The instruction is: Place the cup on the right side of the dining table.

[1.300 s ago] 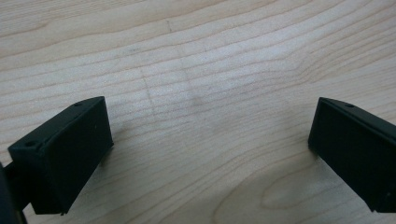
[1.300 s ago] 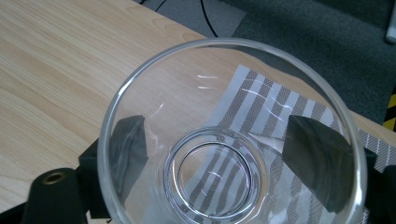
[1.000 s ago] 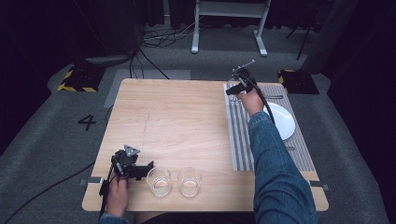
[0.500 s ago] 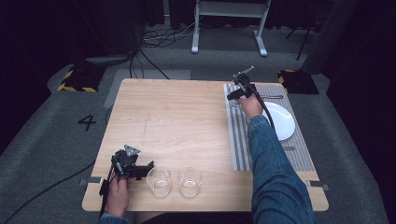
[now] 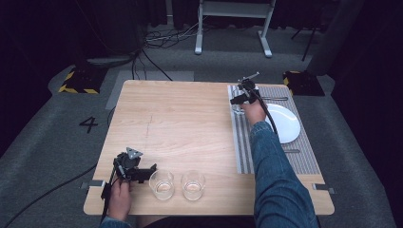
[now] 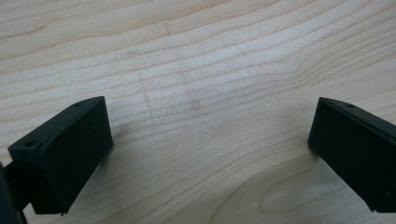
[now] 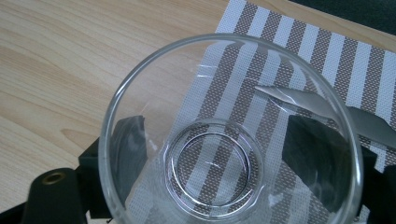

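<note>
The right claw grips a clear round glass, its black jaws pressed to opposite sides of the wall, seen through the glass. The glass stands over the near-left part of a woven placemat with brown and white stripes, at the far right of the pale wooden desk. A metal utensil lies beside it on the mat. The left claw is spread wide, holding nothing, over bare wood grain near the desk's front edge, just left of 2 more glasses. A white plate sits on the mat.
</note>
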{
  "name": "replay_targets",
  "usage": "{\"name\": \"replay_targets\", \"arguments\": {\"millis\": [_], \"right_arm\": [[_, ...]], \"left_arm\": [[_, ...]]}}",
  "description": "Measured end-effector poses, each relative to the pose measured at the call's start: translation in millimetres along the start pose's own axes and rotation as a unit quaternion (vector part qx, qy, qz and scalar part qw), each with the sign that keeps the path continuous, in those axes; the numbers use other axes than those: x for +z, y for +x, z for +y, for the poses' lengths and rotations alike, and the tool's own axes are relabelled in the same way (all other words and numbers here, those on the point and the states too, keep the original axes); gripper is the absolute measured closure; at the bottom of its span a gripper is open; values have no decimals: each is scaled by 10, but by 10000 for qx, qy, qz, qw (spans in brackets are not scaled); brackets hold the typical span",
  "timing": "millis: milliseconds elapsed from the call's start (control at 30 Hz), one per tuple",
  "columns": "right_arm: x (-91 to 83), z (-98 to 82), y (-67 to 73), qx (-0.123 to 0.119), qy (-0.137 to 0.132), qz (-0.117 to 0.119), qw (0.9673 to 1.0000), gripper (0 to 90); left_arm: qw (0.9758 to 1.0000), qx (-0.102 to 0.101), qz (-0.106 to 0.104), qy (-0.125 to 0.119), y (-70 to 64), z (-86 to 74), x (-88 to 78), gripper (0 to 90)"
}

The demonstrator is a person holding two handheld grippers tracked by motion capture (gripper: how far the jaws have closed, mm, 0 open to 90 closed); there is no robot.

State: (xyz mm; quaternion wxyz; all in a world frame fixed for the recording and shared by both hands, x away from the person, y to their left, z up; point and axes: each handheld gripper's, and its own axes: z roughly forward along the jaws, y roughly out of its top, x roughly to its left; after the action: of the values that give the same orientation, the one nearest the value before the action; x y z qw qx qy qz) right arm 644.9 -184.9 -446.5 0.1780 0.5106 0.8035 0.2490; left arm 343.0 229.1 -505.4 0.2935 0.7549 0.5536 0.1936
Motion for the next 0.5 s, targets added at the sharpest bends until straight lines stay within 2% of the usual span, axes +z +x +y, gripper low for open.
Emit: {"name": "replay_targets", "arguments": {"millis": [233, 333, 500], "right_arm": [[-11, -46, -35, 108, 2, 85, 9999, 192], [-26, -62, -46, 56, 63, 109, 9999, 186], [-119, -36, -31, 34, -102, 67, 9999, 148]], "left_arm": [[10000, -1, 0, -1, 0, 0, 0, 0], [10000, -1, -1, 0, 0, 0, 0, 0], [10000, 0, -1, 0, 0, 0, 0, 0]]}}
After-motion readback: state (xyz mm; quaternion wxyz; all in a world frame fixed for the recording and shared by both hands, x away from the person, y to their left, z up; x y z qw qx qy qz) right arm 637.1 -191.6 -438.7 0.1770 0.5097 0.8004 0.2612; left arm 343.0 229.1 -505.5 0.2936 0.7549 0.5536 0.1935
